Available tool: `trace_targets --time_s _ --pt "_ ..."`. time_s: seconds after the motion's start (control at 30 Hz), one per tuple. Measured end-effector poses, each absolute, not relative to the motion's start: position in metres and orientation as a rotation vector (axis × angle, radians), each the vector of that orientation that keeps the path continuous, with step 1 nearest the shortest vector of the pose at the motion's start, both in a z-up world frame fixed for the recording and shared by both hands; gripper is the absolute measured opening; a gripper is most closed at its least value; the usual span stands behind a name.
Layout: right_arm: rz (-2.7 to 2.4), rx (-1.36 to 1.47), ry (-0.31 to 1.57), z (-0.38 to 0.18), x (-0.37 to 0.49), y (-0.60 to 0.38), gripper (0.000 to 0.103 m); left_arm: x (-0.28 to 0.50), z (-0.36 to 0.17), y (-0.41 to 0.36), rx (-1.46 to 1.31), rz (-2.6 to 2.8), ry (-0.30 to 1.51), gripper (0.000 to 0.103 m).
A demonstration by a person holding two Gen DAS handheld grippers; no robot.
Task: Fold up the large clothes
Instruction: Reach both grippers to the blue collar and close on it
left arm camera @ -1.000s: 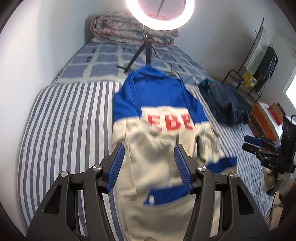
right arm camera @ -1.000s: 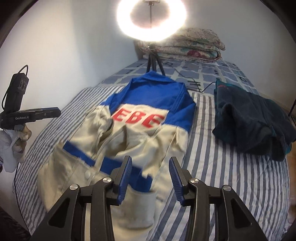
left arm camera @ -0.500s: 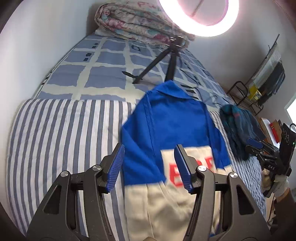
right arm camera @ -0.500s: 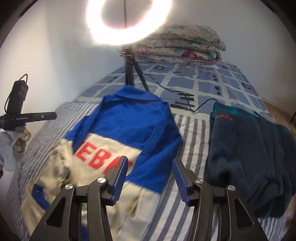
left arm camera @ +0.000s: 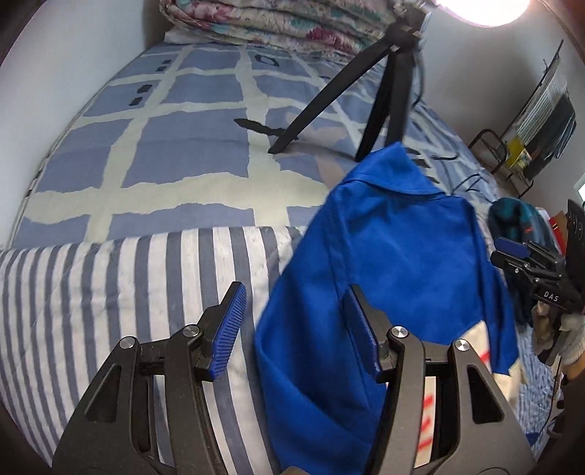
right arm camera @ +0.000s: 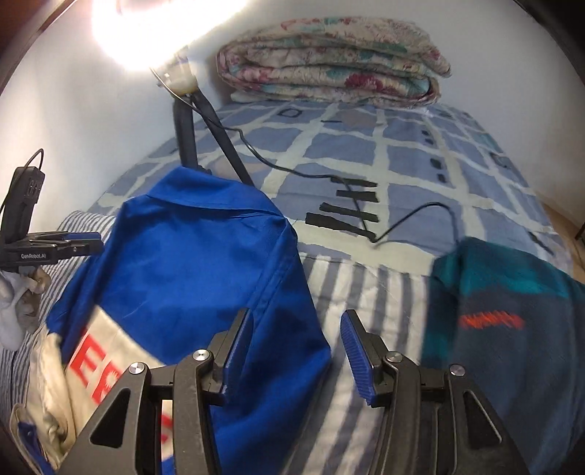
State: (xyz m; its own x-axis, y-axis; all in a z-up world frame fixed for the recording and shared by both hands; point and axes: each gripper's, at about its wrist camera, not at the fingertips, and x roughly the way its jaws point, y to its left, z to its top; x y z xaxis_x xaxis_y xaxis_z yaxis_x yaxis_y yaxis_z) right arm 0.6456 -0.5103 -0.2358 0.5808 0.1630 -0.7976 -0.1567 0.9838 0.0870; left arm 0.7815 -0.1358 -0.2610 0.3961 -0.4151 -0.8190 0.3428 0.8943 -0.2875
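We are looking at a smooth, faintly sheened blue cloth jacket (left arm camera: 395,255) lying on a matt striped woven sheet (left arm camera: 109,292). We are seeing ribbed blue rubbery pads (right arm camera: 354,350) on matt black plastic frames with shiny metal screws, and a quilted floral blanket (right arm camera: 329,62).

Ahead I see a folded floral quilt (right arm camera: 329,62) at the head of the bed (left arm camera: 190,146), a black tripod (left arm camera: 365,84) carrying a glaring ring light (right arm camera: 139,33), and a metal rack (left arm camera: 537,135) by the wall.
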Motion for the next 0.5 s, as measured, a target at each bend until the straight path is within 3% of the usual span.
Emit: trace_targets --time_s 0.23,0.3,0.37,0.4,0.47,0.5 --pt "0.194 -0.022 0.978 -0.261 0.664 -0.497 0.053 0.787 -0.276 -0.161 -0.001 -0.532 1.044 0.057" --pt "0.202 -0.007 0.971 -0.264 0.664 -0.497 0.054 0.786 -0.275 -0.167 0.030 -0.536 1.036 0.053" --pt "0.215 0.027 0.969 -0.265 0.663 -0.499 0.049 0.783 -0.275 -0.173 0.061 -0.537 1.029 0.030" --pt "0.233 0.043 0.973 -0.265 0.663 -0.499 0.044 0.781 -0.275 -0.175 0.078 -0.539 1.024 0.024" --pt "0.246 0.032 0.967 -0.265 0.662 -0.496 0.027 0.777 -0.274 -0.179 0.100 -0.537 1.011 0.008" --pt "0.259 0.020 0.963 -0.264 0.660 -0.493 0.019 0.774 -0.272 -0.181 0.114 -0.535 1.000 0.007"
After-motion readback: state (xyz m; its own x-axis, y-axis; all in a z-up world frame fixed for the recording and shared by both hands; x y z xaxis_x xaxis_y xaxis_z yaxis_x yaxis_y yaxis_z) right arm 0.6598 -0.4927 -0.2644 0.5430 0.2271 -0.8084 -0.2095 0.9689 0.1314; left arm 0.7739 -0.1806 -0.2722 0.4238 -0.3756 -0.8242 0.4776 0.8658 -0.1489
